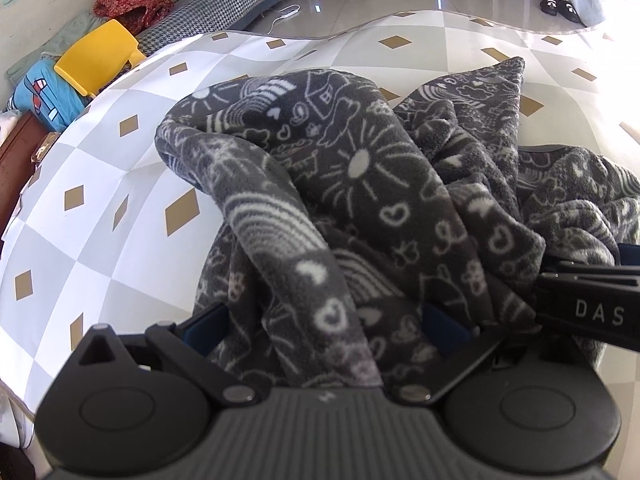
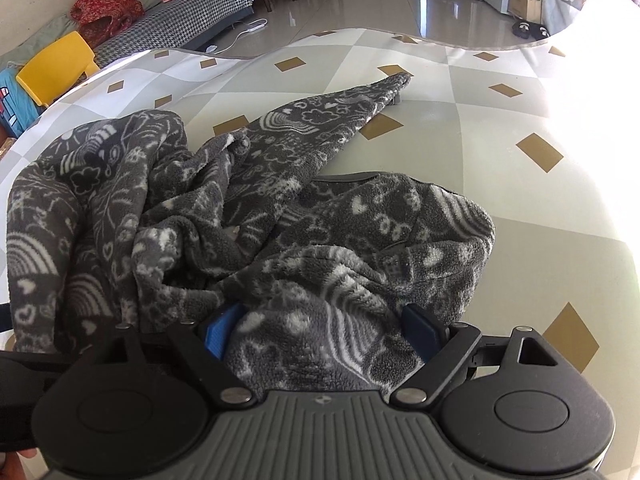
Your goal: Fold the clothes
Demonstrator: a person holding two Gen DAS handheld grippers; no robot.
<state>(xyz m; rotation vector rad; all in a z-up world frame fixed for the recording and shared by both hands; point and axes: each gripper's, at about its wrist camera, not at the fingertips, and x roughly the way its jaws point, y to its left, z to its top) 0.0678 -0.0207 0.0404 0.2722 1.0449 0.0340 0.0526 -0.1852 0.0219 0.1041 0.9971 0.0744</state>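
Fleece garment (image 1: 360, 184), dark grey with white doodle print, is seen in the left wrist view lying crumpled on the table (image 1: 100, 184), which is covered by a diamond-patterned cloth. A thick fold is bunched between the widely spread jaws of the left gripper (image 1: 324, 328); whether the pads press on it cannot be told.

In the right wrist view, the same garment (image 2: 320, 220) is heaped in front, one tapered end trailing away across the table (image 2: 500, 128). The right gripper (image 2: 320, 332) is spread wide, with fleece filling the gap.

Judged handling: soft, limp, light, bulky, not slippery. A hem or corner edge is better taken than a bunched fold.
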